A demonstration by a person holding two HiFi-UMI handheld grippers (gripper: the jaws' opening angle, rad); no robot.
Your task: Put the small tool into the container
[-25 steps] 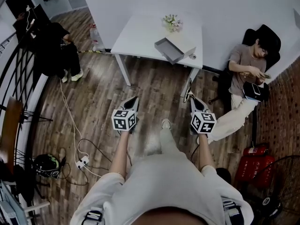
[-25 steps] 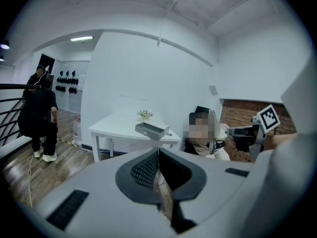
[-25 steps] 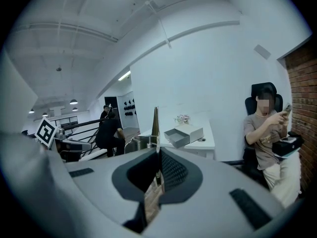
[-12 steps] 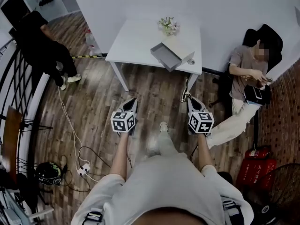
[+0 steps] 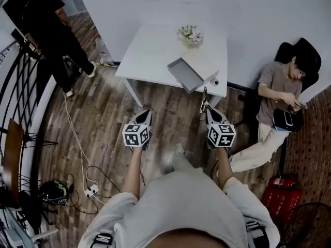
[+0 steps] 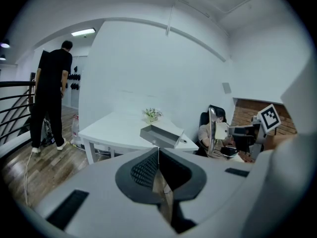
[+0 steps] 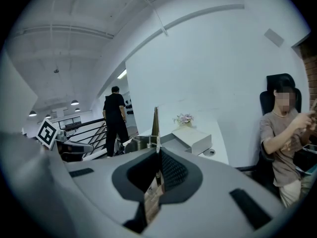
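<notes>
Both claws have been carried towards the white table (image 5: 147,53) since the earlier frames, so it and the open grey box (image 5: 182,76) on it now lie closer ahead, and a person in black (image 5: 49,19) has walked up along the far left. The right claw (image 5: 208,109) is clamped tight on the small tool (image 5: 204,98), a thin metal piece that stands up out of the jaws; its own view shows the tool (image 7: 155,123) rising between the closed pads with the box (image 7: 194,139) beyond it. The left claw (image 5: 148,111) has its jaws pressed together with nothing between them, and it rides level with the right one, just left of it. The box sits at the near right corner of the table, beside a small bunch of flowers (image 5: 190,34) at the far edge, and a seated person (image 5: 279,89) is off to the right. This looks like the carry stage: the tool is in hand but well apart from the box, and wooden floor lies between. The next move, as I judge it, calls for closing the gap to the table, bringing the right claw over the open side of the box, lowering it and only then parting the jaws.
</notes>
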